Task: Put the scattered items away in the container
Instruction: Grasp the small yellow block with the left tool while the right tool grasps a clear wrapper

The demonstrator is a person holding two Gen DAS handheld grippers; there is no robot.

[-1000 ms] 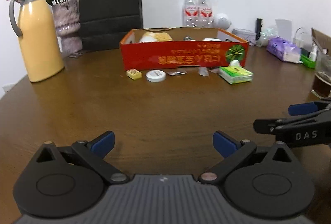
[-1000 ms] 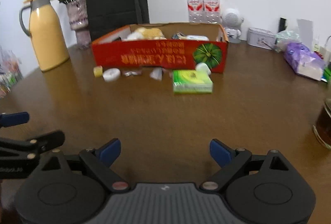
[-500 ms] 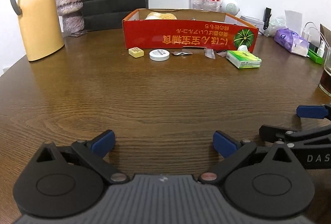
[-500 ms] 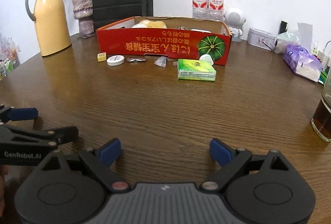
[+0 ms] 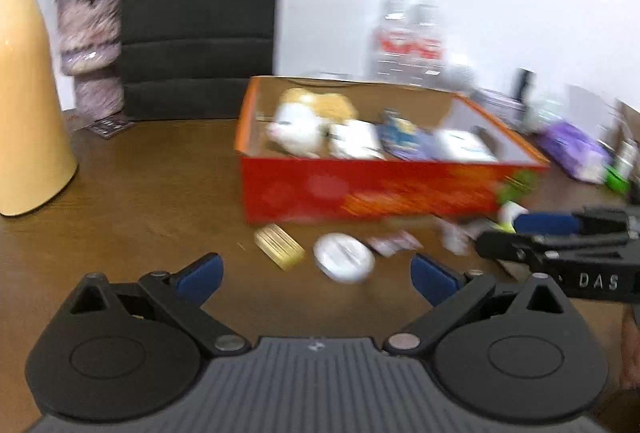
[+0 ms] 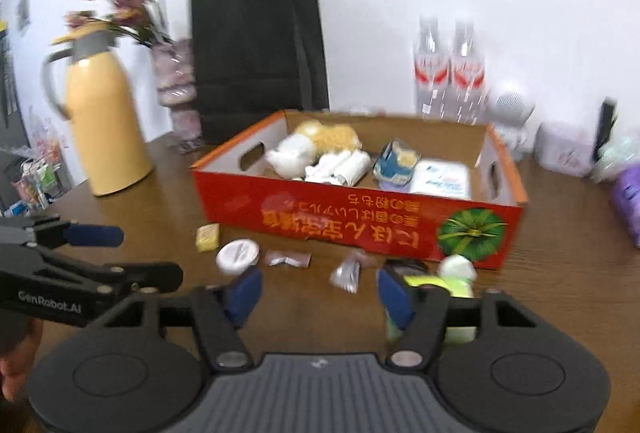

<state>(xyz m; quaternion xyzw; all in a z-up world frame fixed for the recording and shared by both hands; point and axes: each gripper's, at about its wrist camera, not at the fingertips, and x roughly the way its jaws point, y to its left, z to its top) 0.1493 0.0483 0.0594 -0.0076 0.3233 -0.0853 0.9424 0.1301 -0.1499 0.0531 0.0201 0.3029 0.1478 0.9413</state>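
**A:** Which way does the box lie?

**B:** The red box [image 6: 356, 221] sits on the worktop [image 5: 140, 193] with its long side running left to right, printed face toward both cameras, the lettering upside down. In front of it lie a yellow block [image 6: 208, 237], a white round tin [image 6: 237, 256], a foil wrapper [image 6: 288, 258], a crumpled wrapper [image 6: 346, 275] and a green tissue pack [image 6: 452, 285], in a loose row along that long side.

**B:** And the fingers?

**A:** The left gripper [image 5: 316, 273] has its fingers [image 5: 200, 275] spread wide, holding nothing; the tin lies between them, further ahead. The right gripper [image 6: 318, 291] is also parted, less widely, empty, with the tissue pack just behind its right finger; whether they touch is unclear.

**B:** The room?

**A:** Brown wood, white wall. A yellow jug [image 6: 104, 129], a vase of flowers [image 6: 176, 89], a black bag [image 6: 256, 53] and two water bottles [image 6: 448, 73] stand behind.
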